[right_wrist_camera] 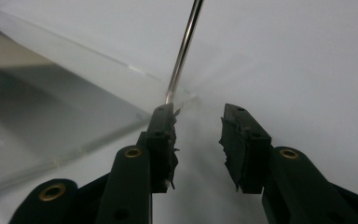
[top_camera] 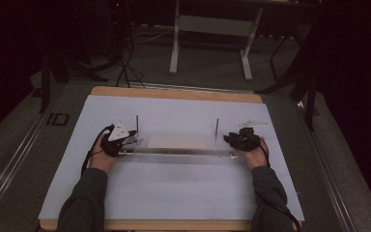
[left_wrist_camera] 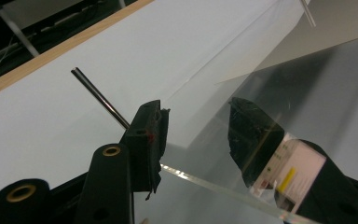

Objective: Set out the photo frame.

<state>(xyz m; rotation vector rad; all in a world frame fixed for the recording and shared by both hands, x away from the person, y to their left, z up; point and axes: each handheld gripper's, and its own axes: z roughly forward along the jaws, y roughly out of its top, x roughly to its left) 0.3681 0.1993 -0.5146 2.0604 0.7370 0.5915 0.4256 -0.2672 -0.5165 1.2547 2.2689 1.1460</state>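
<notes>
Clearly, the left gripper (left_wrist_camera: 193,135) has its jaws set wide, one on each side of a clear acrylic panel (left_wrist_camera: 307,93). In the left gripper view one black jaw sits on the near face of the sheet and the other shows through the plastic behind it, so the panel's edge runs between them; whether the pads actually press on it cannot be told. A thin metal rod (left_wrist_camera: 98,98) slants up just behind the near jaw.

The right gripper (right_wrist_camera: 198,133) holds nothing: its jaws stand apart with bare white tabletop between them. The panel's corner lies just beside the tip of one jaw, and a second metal rod (right_wrist_camera: 184,46) rises from that corner, close to the same jaw tip.

From the high view, the panel (top_camera: 174,152) lies on the white table (top_camera: 174,193) with its long axis running left to right between the two hands, the left gripper (top_camera: 125,140) at one end and the right gripper (top_camera: 232,140) at the other. Both rods stand upright near its ends.
</notes>
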